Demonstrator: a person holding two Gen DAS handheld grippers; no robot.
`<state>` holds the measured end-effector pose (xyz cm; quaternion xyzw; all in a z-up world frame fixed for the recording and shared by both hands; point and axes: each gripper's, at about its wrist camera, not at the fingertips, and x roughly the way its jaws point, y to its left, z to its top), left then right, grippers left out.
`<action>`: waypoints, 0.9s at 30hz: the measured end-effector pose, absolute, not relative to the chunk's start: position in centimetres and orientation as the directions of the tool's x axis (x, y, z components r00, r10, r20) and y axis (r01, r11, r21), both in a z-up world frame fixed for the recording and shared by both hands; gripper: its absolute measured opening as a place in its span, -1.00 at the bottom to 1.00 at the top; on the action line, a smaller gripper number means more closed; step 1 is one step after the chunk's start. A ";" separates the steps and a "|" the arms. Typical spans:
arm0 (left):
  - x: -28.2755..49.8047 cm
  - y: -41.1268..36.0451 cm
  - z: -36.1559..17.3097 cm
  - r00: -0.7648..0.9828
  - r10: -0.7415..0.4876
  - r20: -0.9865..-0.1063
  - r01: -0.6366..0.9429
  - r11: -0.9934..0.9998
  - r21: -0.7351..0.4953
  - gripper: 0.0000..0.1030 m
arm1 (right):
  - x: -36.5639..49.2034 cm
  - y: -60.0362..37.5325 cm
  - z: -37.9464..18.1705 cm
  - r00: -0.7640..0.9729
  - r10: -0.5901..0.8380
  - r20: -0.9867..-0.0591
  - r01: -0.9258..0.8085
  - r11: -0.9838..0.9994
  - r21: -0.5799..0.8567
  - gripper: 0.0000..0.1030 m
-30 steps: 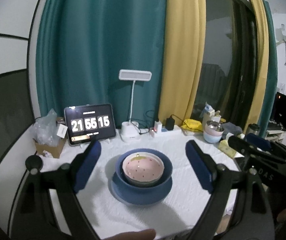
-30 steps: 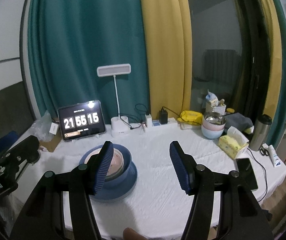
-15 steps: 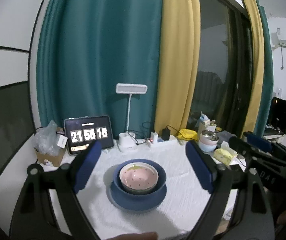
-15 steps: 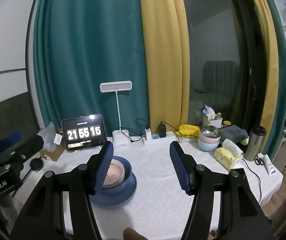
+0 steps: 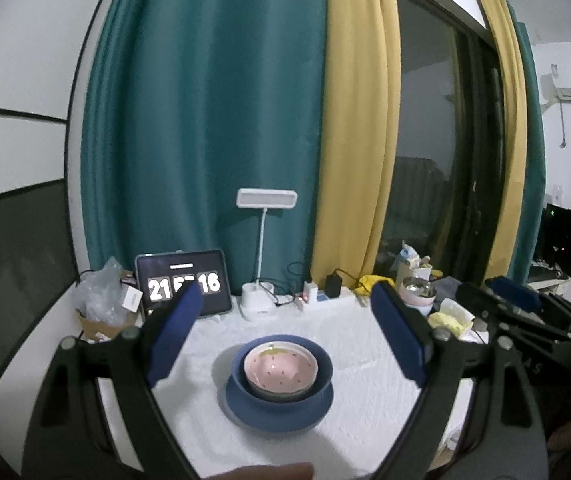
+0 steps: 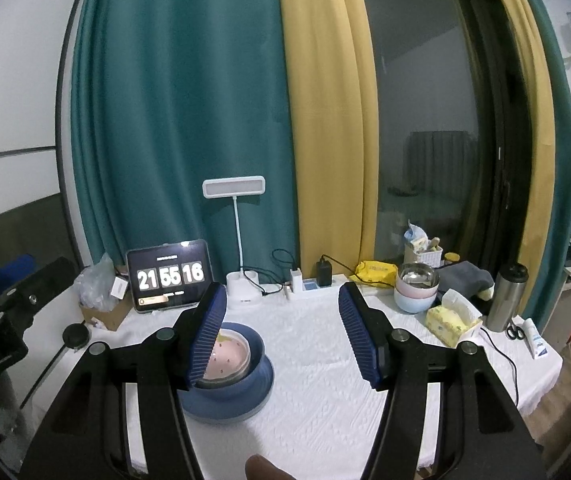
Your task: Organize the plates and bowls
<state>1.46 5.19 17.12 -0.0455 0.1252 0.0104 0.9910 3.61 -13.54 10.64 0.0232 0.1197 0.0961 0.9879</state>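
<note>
- Crockery stood stacked near the middle of the table (image 5: 365, 408), towards its left side: a pink bowl (image 5: 280, 367) with small dark specks sat inside a blue bowl (image 5: 317, 376), and that sat on a blue plate (image 5: 277, 416).
- Left gripper (image 5: 285, 334) hung above the near edge of the table with its jaws spread wide and nothing between the blue pads; the stack lay beyond and below them, untouched.
- Right gripper (image 6: 283, 334) hovered likewise, released and empty, its jaws set somewhat narrower; in its view the left pad overlapped the stack but stood apart from it.
- Along the far edge stood a tablet clock (image 6: 168, 280), a white desk lamp (image 6: 241, 288) and a power strip (image 6: 309, 286) with a black charger plugged in.
- Towards the far right corner sat another stack of bowls (image 6: 415, 292), pastel ones with a metal bowl on top, and just beside it a yellow tissue pack (image 6: 451, 316).
- A steel flask (image 6: 507, 298) stood at the right edge, with a black cable trailing near it.
- A cardboard box (image 5: 99, 326) with a crumpled plastic bag on it occupied the far left corner.
- Teal and yellow curtains (image 6: 245, 100) hung behind the table, beside a dark window.
</note>
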 end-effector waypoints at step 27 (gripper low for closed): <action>1.9 5.7 17.5 0.970 0.025 -0.243 -0.046 0.996 -0.078 0.70 | 3.6 -13.2 10.9 0.952 0.205 -0.229 -0.194 0.978 0.071 0.20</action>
